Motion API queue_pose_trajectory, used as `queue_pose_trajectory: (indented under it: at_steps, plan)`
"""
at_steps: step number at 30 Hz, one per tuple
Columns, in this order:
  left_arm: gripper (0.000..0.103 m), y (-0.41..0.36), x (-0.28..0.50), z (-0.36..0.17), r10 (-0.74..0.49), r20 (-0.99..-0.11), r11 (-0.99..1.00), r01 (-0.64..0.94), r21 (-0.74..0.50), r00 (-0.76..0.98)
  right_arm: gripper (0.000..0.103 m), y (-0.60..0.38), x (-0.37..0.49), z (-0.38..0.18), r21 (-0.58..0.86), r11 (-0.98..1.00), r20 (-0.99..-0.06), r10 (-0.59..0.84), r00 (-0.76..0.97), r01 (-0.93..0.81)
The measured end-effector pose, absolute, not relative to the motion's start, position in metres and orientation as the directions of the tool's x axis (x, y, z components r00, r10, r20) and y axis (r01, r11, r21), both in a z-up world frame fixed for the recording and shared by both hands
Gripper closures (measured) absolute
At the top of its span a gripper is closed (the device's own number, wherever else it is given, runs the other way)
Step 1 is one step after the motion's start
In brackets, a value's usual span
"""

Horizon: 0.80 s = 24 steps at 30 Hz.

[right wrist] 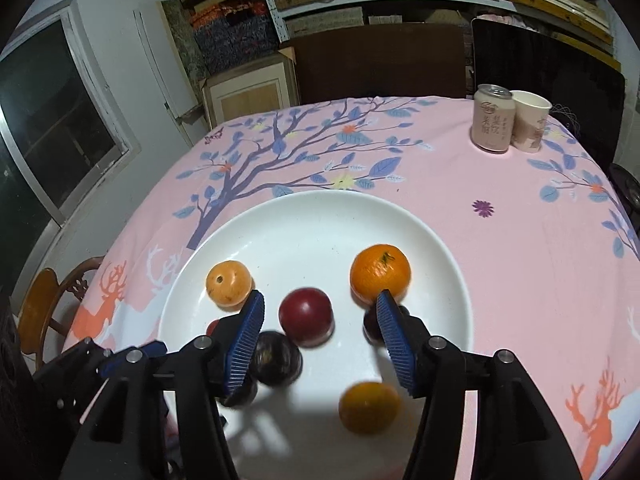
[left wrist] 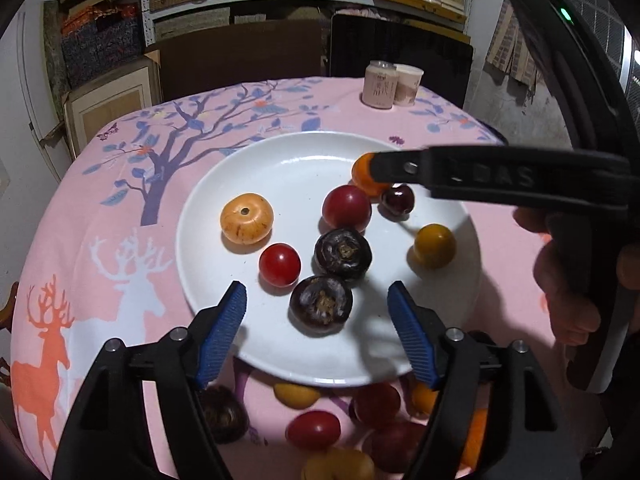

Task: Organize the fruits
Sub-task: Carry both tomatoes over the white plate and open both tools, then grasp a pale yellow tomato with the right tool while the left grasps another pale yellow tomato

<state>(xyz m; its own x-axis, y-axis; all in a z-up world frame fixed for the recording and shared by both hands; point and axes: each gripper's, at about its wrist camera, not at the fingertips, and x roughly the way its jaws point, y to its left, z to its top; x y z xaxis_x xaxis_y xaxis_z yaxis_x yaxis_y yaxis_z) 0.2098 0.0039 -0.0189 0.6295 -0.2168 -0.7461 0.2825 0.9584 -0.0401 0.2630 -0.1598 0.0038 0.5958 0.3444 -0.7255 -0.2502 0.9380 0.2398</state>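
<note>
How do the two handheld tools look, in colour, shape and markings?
Both tools share one build. The left tool and right tool have black angular frames with silver rivets and two blue ribbed pads each. Seen from the left wrist, the right tool shows embossed letters and a small green light.

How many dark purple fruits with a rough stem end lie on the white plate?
2 on the white plate: one dark purple fruit near its middle, another just nearer the camera. A similar one lies off the plate; others may be hidden.
</note>
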Motion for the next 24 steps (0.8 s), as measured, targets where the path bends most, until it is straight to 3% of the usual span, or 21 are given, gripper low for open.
queue_pose_trajectory:
  at_steps: [5,16,24]
  plan:
    - [0.022,0.019,0.170,-0.012,-0.217,-0.722,0.962,0.268,-0.046,0.657,0.044,-0.183,0.210,0.004,0.233,0.940,-0.719,0.339,0.606,-0.249]
    - [0.021,0.044,0.067,-0.035,-0.224,-0.734,0.960,0.277,-0.052,0.641,0.044,-0.194,0.062,-0.038,0.256,0.900,-0.727,0.419,0.544,-0.352]
    - [0.021,0.019,0.010,-0.049,-0.249,-0.735,0.932,0.362,-0.006,0.630,0.053,-0.181,0.038,-0.048,0.287,0.875,-0.719,0.466,0.516,-0.390]
